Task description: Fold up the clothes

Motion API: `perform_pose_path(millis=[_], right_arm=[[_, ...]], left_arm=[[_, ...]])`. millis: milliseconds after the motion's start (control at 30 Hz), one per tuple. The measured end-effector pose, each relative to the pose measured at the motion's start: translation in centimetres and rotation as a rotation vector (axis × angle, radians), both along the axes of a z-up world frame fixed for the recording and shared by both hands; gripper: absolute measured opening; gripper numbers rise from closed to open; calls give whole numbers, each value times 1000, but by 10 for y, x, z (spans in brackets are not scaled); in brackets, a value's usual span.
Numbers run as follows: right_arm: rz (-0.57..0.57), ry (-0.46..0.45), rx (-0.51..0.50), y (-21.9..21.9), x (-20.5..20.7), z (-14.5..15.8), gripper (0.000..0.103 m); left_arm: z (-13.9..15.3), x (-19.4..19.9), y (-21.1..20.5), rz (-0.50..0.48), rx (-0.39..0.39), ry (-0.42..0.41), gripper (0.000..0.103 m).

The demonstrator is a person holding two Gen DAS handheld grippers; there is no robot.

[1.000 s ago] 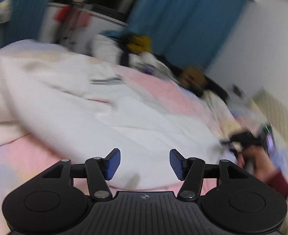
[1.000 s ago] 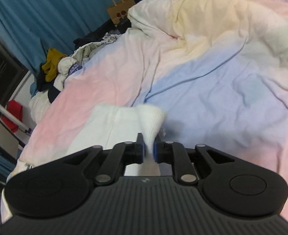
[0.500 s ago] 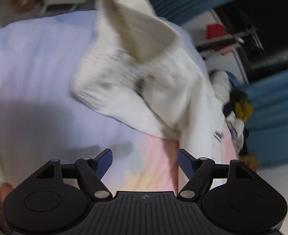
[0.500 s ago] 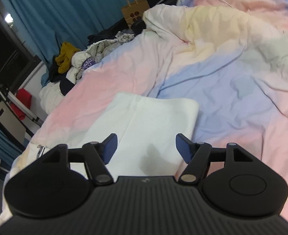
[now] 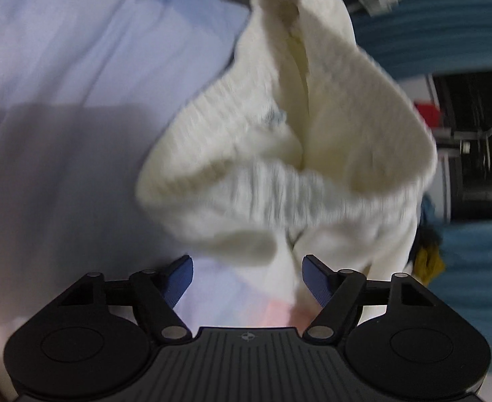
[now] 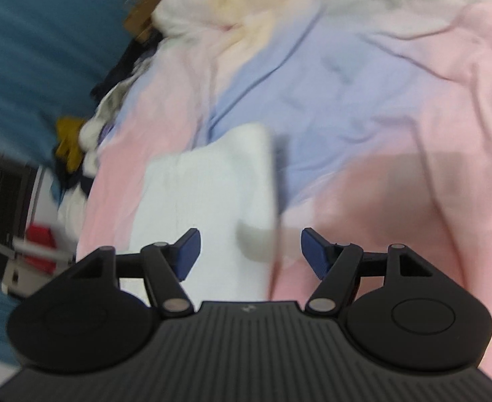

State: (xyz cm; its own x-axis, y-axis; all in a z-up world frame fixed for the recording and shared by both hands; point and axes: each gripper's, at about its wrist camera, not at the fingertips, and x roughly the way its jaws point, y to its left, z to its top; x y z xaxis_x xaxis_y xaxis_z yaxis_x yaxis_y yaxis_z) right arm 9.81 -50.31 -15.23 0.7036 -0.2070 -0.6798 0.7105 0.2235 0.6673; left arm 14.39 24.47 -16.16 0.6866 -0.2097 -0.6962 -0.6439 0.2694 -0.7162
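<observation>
A: Item one: cream-white ribbed knit garment point(image 5: 279, 154), lying on pastel pink, blue and yellow bedcover point(image 6: 363, 77). Position relative to the left gripper point(image 5: 247, 276)?

B: Ahead of the jaws and a little to the right in the left wrist view; one rolled lobe of knit hanging just over the gap, touching neither blue pad. Upper part standing up in a bunched, open fold, ribbed hem foremost. Long axis running away from the camera, up and rightward. Blurred, so finer detail not readable.

A: Left jaws?

B: Wide apart, narrowing slightly at this moment, nothing pinched; bedcover alone showing between the pads.

A: Right gripper point(image 6: 247, 251)?

B: Jaws wide, empty. Flat folded end of the same garment point(image 6: 212, 184) directly under and ahead, its straight right edge falling between the pads, long axis pointing away from the camera. Nearer the flat end; left gripper nearer the bunched end. Judged next move: a grasp on the loose raised portion, best suited to the left.

A: Changes against a second ago?

B: Right jaws then pinched on a knit corner, now released and spread, cloth laid flat. Left view rolled strongly; garment then stretched low across the bed, now close and heaped.

A: Background entries?

B: Teal curtain point(image 6: 28, 33), clothes heap with mustard item point(image 6: 70, 144).
</observation>
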Motion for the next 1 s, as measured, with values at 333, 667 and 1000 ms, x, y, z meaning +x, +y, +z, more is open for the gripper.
perform_pose_path(millis=[333,667,1000], right_arm=[[26,46,15,5,19,-16,69],[-49,-45,5,-13,14,-13,70],[-13,-19,-98,-20,52,-26,52]], left_arm=[[11,-14,-2,111,26,-104,8],[73,-74,43,77,51,-213,6],[114,-115,116,-9,79,-113,5]])
